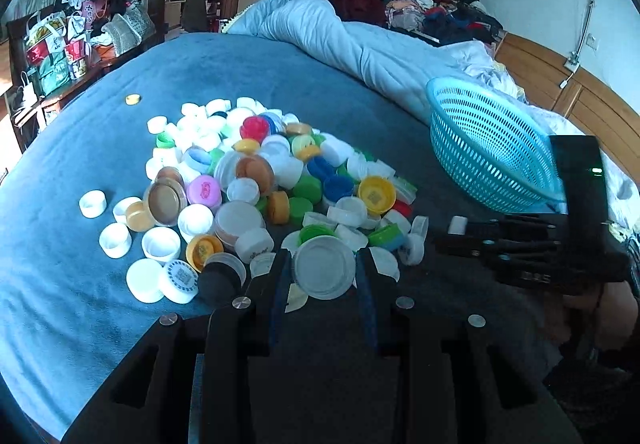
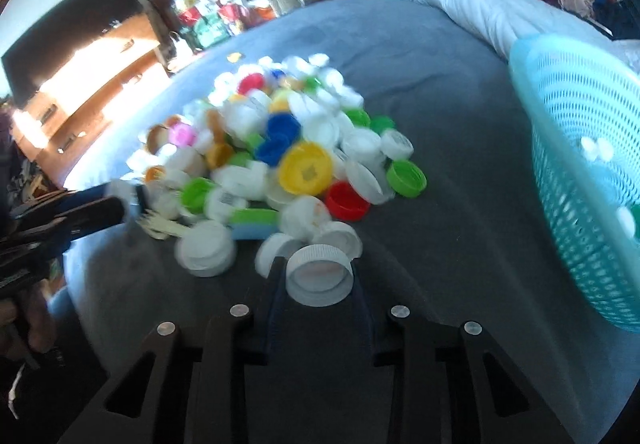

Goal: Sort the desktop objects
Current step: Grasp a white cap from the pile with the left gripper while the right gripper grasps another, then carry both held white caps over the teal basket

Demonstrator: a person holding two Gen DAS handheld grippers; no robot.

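A heap of plastic bottle caps, mostly white with yellow, green, blue and red ones, lies on the blue bed cover. At its near edge my left gripper is shut on a wide white lid, held a little above the cover. In the right wrist view my right gripper has its pads against a white ribbed cap, open side up, at the near edge of the heap. The right gripper also shows at the right of the left wrist view, and the left gripper at the left of the right wrist view.
A light blue mesh basket stands tilted to the right of the heap, with a few white caps inside. A rolled pale quilt lies behind it. One yellow cap sits alone at the far left. Cluttered furniture borders the bed's left side.
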